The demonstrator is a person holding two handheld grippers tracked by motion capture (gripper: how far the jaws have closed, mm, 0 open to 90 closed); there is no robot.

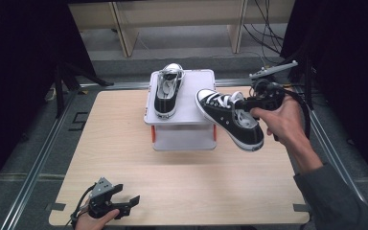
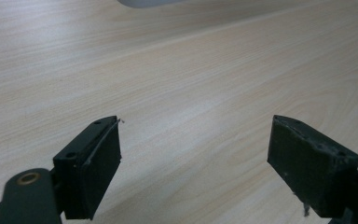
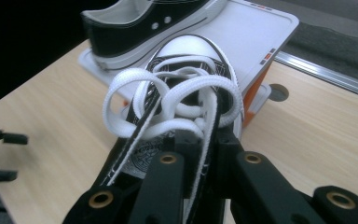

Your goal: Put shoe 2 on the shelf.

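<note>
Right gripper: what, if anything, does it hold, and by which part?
The right gripper holds a black sneaker, clamped on its tongue beneath the laces.

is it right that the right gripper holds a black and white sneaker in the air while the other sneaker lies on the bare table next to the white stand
Not quite. The right gripper does hold a sneaker in the air, but the other sneaker rests on top of the white stand, not on the bare table. The high view shows this.

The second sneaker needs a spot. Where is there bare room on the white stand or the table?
The white stand is free on its right half, beside the black-and-white sneaker resting on its left. The wooden table is bare in front of the stand, up to the open left gripper. The right gripper holds the second sneaker aloft.
</note>
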